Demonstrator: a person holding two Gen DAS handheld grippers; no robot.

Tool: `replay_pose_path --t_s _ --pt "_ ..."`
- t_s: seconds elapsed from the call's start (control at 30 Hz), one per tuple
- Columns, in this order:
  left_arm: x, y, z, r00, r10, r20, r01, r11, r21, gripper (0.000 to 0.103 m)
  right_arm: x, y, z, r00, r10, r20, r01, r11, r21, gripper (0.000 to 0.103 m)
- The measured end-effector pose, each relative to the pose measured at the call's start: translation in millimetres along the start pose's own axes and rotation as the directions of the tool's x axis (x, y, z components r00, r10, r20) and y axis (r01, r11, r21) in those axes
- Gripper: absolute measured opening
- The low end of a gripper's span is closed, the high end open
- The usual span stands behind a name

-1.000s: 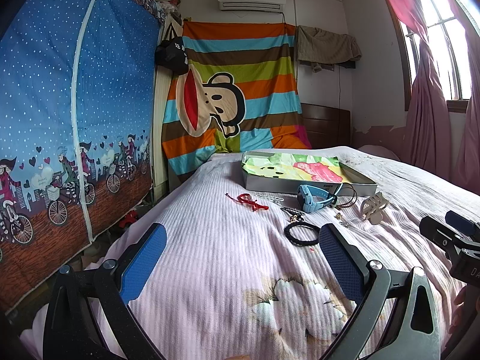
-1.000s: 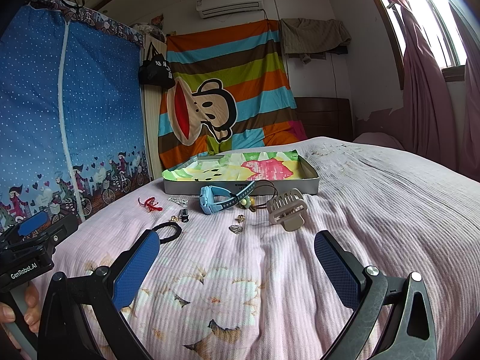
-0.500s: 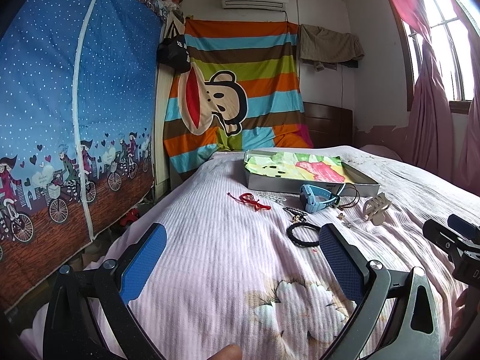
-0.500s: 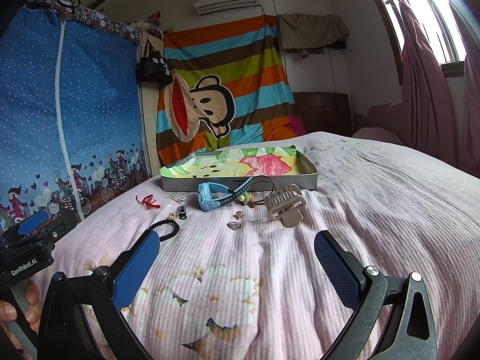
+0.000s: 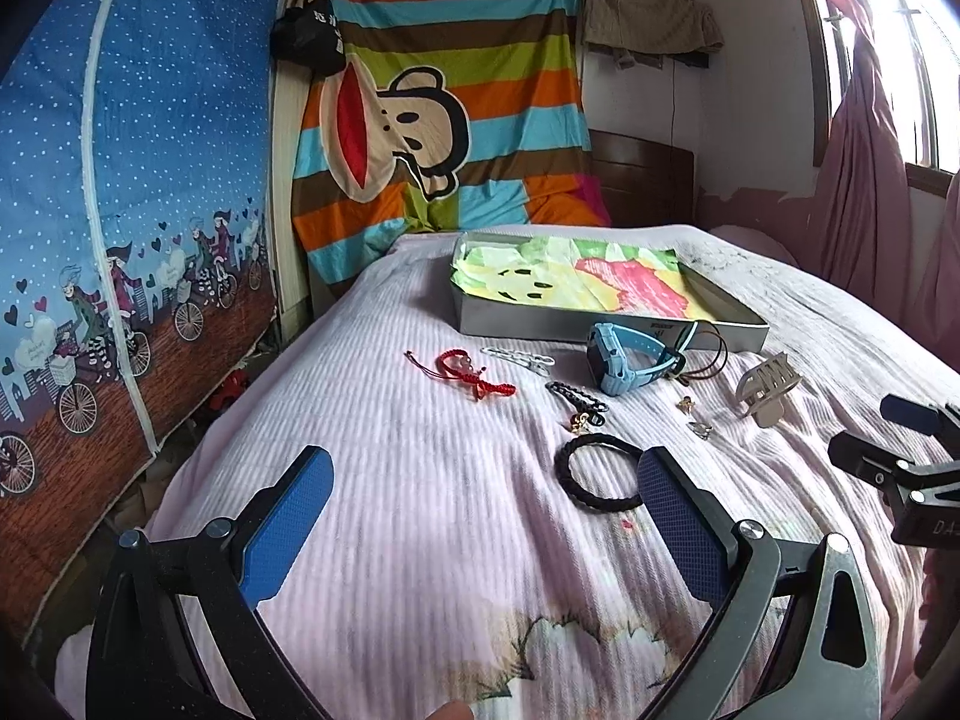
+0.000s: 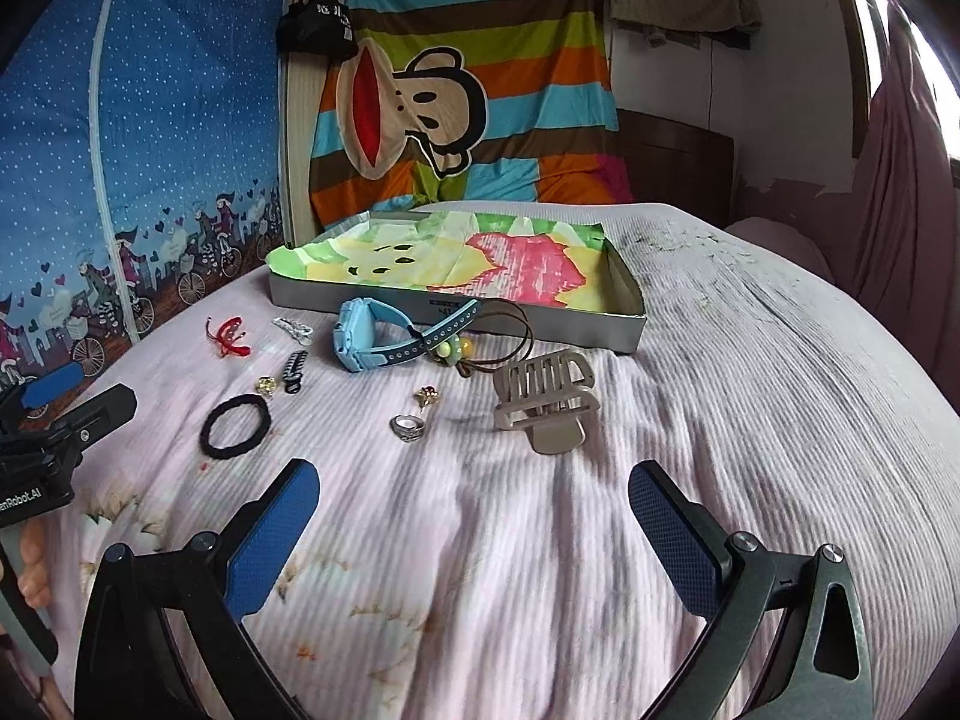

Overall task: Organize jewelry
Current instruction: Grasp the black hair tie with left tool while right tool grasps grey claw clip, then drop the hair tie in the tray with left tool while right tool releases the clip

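Jewelry lies spread on a pink bedspread in front of a grey tray (image 5: 606,321) (image 6: 456,307) lined with a colourful cloth. I see a blue watch (image 5: 627,357) (image 6: 372,343), a red cord bracelet (image 5: 465,369) (image 6: 228,339), a black hair tie (image 5: 597,473) (image 6: 235,425), a beige claw clip (image 5: 768,389) (image 6: 546,405), a silver ring (image 6: 408,426) and small earrings (image 6: 427,396). My left gripper (image 5: 480,516) is open, just short of the hair tie. My right gripper (image 6: 474,516) is open with nothing between its fingers, short of the claw clip.
A blue printed wardrobe (image 5: 120,180) stands left of the bed. A striped monkey blanket (image 5: 444,120) hangs at the head. Pink curtains (image 5: 870,180) and a window are on the right. The bed's left edge (image 5: 228,432) drops to the floor.
Both grippers have moved forward and tilted down toward the jewelry, which now looks larger and nearer. Both stay open.
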State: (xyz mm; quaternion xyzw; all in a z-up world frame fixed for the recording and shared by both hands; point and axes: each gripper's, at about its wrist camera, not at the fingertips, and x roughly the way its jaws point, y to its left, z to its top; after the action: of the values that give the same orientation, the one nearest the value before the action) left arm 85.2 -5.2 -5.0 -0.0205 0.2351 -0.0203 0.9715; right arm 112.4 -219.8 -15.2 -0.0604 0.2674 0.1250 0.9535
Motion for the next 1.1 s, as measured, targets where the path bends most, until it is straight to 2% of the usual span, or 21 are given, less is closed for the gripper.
replay_pose_path --t_s 0.17,0.27,0.33,0.37,0.4,0.5,0.53,0.6,0.73,0.77,0.9,1.1 --pt "31 -10 3 0.996 -0.032 -0.086 0.033 0.999 0.020 0.094 33 -14 10 1.000 -0.013 -0.021 0.012 0.999 -0.031 0.103" --pt "49 -15 1 0.986 -0.044 -0.158 0.047 0.999 0.018 0.094 49 -21 11 0.998 -0.052 -0.016 0.052 0.998 -0.029 0.103" --pt "59 -18 -1 0.980 -0.042 -0.192 0.048 0.998 0.029 0.094 59 -27 12 0.998 -0.051 -0.024 0.051 0.999 -0.017 0.103" --pt "63 -20 -1 0.978 -0.040 -0.203 0.048 0.998 0.038 0.091 63 -29 13 0.998 -0.056 -0.029 0.056 0.998 -0.015 0.103" --pt "65 -22 -1 0.977 -0.044 -0.210 0.055 0.997 0.046 0.083 66 -30 13 0.998 -0.058 -0.030 0.057 0.998 -0.014 0.103" --pt "72 -26 -3 0.971 -0.067 -0.231 0.081 0.995 0.054 0.066 77 -34 17 0.998 -0.049 -0.030 0.049 0.999 -0.008 0.103" --pt "73 -26 -5 0.969 -0.078 -0.235 0.094 0.994 0.056 0.063 81 -34 19 0.998 -0.046 -0.034 0.046 0.999 -0.004 0.101" --pt "75 -25 -7 0.964 -0.110 -0.240 0.125 0.991 0.047 0.049 89 -35 20 0.998 -0.036 -0.045 0.036 0.999 -0.001 0.094" --pt "78 -22 -8 0.957 -0.140 -0.253 0.152 0.988 0.027 0.029 100 -39 20 0.998 -0.017 -0.067 0.018 1.000 0.024 0.064" --pt "78 -24 -7 0.955 -0.143 -0.259 0.155 0.987 0.028 0.022 100 -40 20 0.998 -0.013 -0.067 0.015 0.999 0.031 0.064" --pt "79 -26 -5 0.955 -0.142 -0.262 0.156 0.987 0.034 0.005 96 -45 20 0.999 0.008 -0.050 -0.005 0.998 0.056 0.063" --pt "78 -26 1 0.956 -0.143 -0.255 0.149 0.989 0.007 0.003 82 -42 21 1.000 0.021 0.007 -0.021 0.999 0.050 0.063"
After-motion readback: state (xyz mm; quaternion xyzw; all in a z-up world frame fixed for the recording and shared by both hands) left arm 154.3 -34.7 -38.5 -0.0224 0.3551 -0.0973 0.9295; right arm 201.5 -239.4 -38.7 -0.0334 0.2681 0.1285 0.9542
